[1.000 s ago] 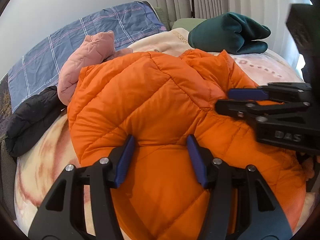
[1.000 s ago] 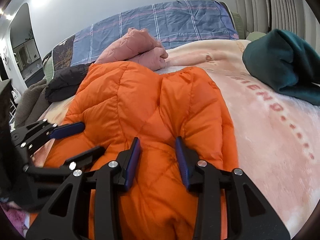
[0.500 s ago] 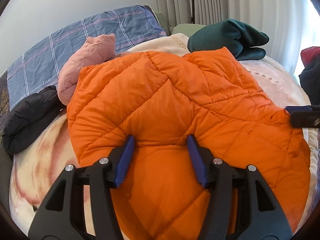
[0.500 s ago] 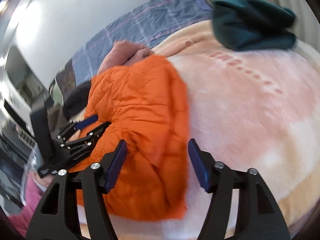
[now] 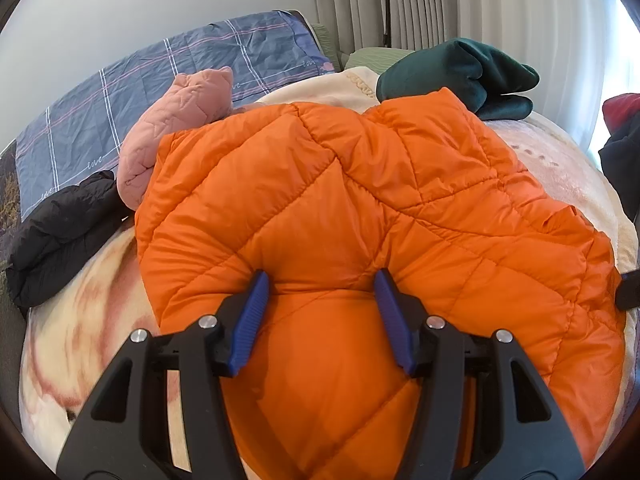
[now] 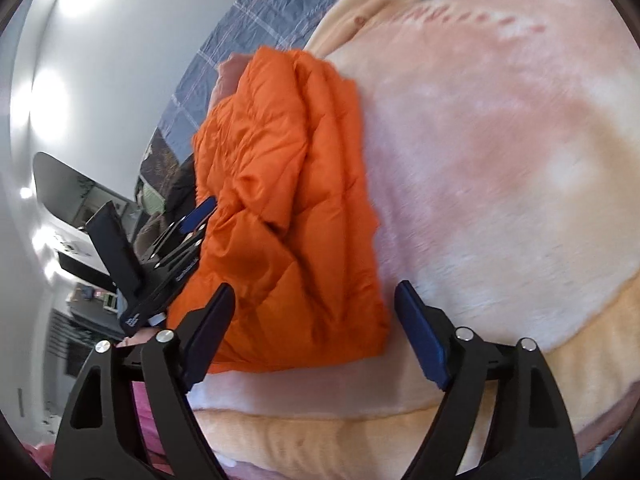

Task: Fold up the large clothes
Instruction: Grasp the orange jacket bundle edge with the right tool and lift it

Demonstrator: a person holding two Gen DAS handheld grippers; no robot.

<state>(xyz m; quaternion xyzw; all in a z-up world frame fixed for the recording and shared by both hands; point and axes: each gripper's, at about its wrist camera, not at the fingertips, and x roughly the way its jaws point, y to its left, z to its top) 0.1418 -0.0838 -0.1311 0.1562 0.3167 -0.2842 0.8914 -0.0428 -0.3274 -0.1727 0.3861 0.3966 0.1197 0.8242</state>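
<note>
An orange quilted puffer jacket [image 5: 360,208] lies folded on a pink and cream blanket [image 6: 500,160] on the bed. My left gripper [image 5: 320,288] presses on the jacket's near edge, a bulge of padding between its blue pads; the jaws stand fairly wide. In the right wrist view the jacket [image 6: 288,208] lies to the left, with the left gripper [image 6: 176,248] at its far side. My right gripper [image 6: 316,312] is open and empty, hovering over the jacket's near corner and the blanket, tilted.
A pink quilted garment [image 5: 180,128] and a black jacket [image 5: 60,236] lie left of the orange one. A dark green garment [image 5: 460,72] lies at the back right. A blue checked pillow [image 5: 160,80] leans on the wall. Curtains hang behind.
My right gripper let go of the jacket, opened wide and pulled back to the right, rolling sideways. The folded flap now lies flat. My left gripper stayed in place.
</note>
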